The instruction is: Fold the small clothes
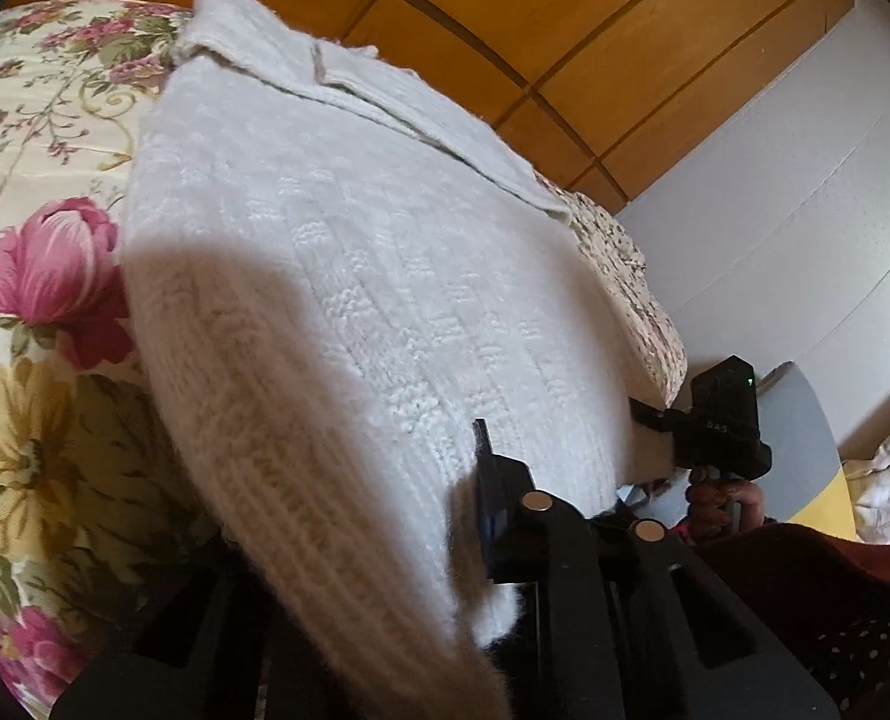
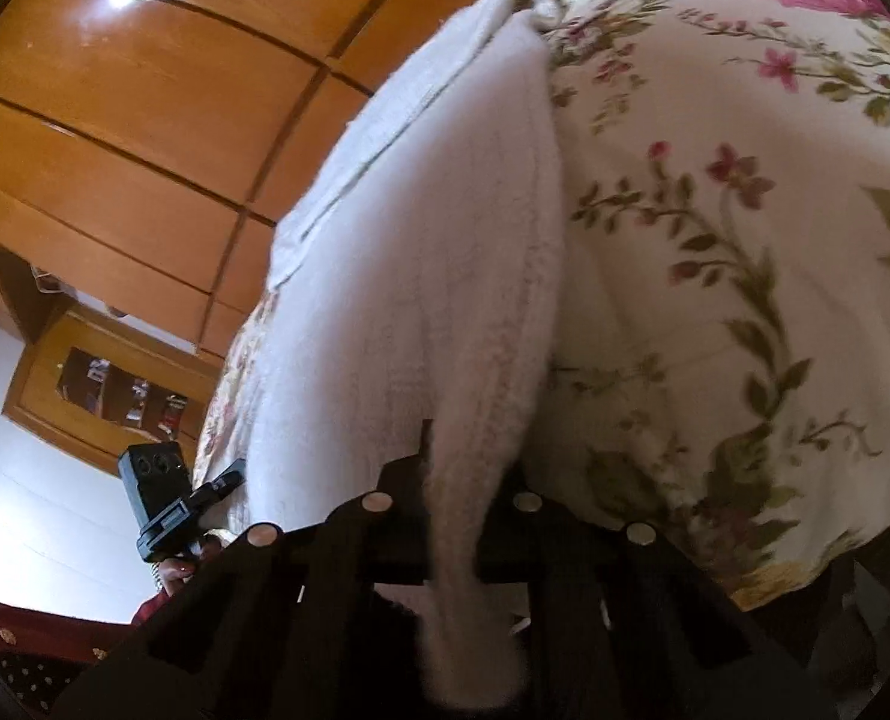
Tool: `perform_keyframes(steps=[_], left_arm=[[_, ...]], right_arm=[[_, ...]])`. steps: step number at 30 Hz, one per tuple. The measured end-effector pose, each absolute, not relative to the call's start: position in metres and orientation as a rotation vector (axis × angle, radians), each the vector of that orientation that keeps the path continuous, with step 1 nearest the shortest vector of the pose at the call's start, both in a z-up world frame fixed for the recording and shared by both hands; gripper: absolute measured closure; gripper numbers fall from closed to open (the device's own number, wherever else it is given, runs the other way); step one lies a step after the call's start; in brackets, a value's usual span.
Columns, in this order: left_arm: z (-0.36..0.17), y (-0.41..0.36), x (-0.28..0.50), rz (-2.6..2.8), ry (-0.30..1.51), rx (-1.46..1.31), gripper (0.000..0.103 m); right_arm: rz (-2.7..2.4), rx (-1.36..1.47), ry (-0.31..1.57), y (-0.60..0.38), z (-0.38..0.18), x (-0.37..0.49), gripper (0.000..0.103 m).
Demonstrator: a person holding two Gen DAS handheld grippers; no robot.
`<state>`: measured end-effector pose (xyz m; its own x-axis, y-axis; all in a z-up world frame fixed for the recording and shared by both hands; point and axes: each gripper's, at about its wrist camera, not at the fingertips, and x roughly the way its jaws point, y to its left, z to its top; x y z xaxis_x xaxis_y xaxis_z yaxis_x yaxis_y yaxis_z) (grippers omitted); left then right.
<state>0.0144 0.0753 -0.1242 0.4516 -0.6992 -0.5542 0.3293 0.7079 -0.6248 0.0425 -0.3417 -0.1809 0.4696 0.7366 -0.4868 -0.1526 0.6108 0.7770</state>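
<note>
Presently, the left tool (image 1: 445,540) is clamped on the near hem of a white knitted sweater (image 1: 354,276); the right tool (image 2: 445,516) likewise grips that hem at the other corner. The sweater lies spread across a floral bedspread (image 1: 30,276), collar end farthest away. Behind stand a wooden wardrobe (image 2: 120,138) and white wall (image 1: 805,180).

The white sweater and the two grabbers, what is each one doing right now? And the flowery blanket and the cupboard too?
White knitted sweater: spread on the bed, near edge lifted and pinched by both grippers.
Left gripper: jaws shut on the sweater's edge.
Right gripper: jaws shut on the sweater's edge.
Floral bedspread: lying flat under the sweater.
Wooden wardrobe: doors closed.
</note>
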Motion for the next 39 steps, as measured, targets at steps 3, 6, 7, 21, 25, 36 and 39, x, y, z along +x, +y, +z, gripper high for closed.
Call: perform_keyframes(steps=[3, 6, 7, 21, 25, 36, 39], left_arm=[[-0.112, 0.076, 0.01, -0.676, 0.86, -0.474, 0.092], [-0.099, 0.08, 0.007, -0.696, 0.811, -0.494, 0.093], [-0.091, 0.08, 0.005, -0.704, 0.786, -0.491, 0.093], [-0.03, 0.078, -0.022, -0.855, 0.573, -0.488, 0.095], [-0.015, 0.077, -0.033, -0.922, 0.527, -0.483, 0.095], [0.018, 0.078, -0.072, -1.11, 0.47, -0.54, 0.095], [0.022, 0.08, -0.081, -1.179, 0.469, -0.581, 0.095]], right_arm=[[0.654, 0.712, 0.878, -0.341, -0.167, 0.041, 0.096], [0.738, 0.687, 0.777, -0.341, -0.145, 0.035, 0.096], [0.753, 0.674, 0.755, -0.341, -0.14, 0.032, 0.096], [0.923, 0.748, 0.558, -0.354, -0.094, 0.013, 0.097], [0.964, 0.786, 0.504, -0.365, -0.081, 0.008, 0.097], [1.061, 0.795, 0.368, -0.4, -0.054, -0.039, 0.097], [1.097, 0.795, 0.349, -0.407, -0.05, -0.058, 0.097]])
